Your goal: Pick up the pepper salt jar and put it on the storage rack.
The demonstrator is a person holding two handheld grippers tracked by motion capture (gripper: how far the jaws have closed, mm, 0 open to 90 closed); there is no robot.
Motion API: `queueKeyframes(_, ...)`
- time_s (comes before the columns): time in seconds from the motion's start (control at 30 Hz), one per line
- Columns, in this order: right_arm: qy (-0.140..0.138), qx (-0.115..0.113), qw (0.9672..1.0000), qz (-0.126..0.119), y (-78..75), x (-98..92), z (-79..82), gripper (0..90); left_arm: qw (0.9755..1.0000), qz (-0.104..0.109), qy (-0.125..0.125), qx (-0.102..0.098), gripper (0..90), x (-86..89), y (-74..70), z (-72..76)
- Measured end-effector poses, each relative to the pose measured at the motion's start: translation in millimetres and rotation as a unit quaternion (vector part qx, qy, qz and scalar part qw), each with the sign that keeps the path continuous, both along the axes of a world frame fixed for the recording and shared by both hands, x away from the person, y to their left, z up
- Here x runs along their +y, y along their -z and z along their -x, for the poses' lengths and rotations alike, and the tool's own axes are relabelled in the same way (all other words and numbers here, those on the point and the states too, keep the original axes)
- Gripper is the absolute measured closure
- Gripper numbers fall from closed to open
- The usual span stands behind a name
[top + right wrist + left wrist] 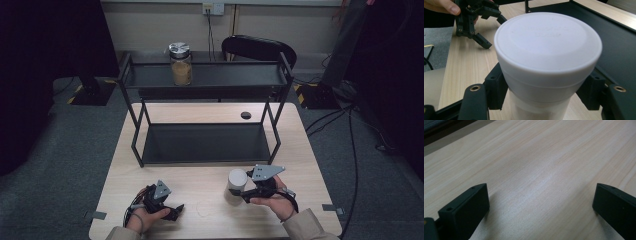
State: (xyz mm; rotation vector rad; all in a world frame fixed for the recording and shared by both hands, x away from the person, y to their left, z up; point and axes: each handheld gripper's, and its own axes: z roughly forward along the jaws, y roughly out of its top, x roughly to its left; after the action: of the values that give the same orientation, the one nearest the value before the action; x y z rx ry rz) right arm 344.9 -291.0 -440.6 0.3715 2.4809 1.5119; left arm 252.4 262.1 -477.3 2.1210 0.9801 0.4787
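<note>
A white lidded container (236,185) stands upright on the wooden table (205,177) near its front edge, right of centre. My right gripper (241,193) comes in from the right and is shut on the container; in the right gripper view both jaws press its body just under the wide white lid (547,42). My left gripper (173,210) rests low at the front left with its jaws open. In the left gripper view its jaws (540,195) stand wide apart over bare wood. The right gripper view also catches the left gripper (480,27) beyond the container.
A black two-tier metal rack (205,142) stands across the middle of the table, just behind the container. On its upper shelf (225,76) sits a glass jar (180,66) with a silver lid and tan contents. A black chair (257,47) stands beyond the table.
</note>
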Motion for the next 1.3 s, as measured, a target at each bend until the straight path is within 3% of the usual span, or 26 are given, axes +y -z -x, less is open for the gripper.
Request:
queueKeyframes(0.2, -0.001, -0.001, 0.9999, -0.010, -5.7, -3.7, 1.8, 35.2, 1.0000, 0.000, 0.000, 0.000, 0.0, 0.1, 0.0, -0.1)
queueKeyframes(0.43, -0.009, 0.003, 1.0000, 0.000, -24.6, -1.8, 1.5, 35.3, 1.0000, 0.000, 0.000, 0.000, 0.0, 0.1, 0.0, -0.1)
queueKeyframes(0.67, -0.007, 0.010, 0.9999, -0.010, -38.8, -5.6, 2.3, 35.4, 1.0000, 0.000, 0.000, 0.000, 0.0, 0.1, 0.0, -0.1)
queueKeyframes(0.87, -0.002, 0.022, 0.9996, -0.015, -53.9, -9.4, 0.7, 35.4, 1.0000, 0.000, 0.000, 0.000, 0.0, 0.0, 0.0, 0.0)
queueKeyframes(1.3, 0.008, 0.018, 0.9997, -0.013, -93.3, -12.6, -1.2, 35.4, 1.0000, 0.000, 0.000, 0.000, 0.0, 0.0, 0.0, -0.1)
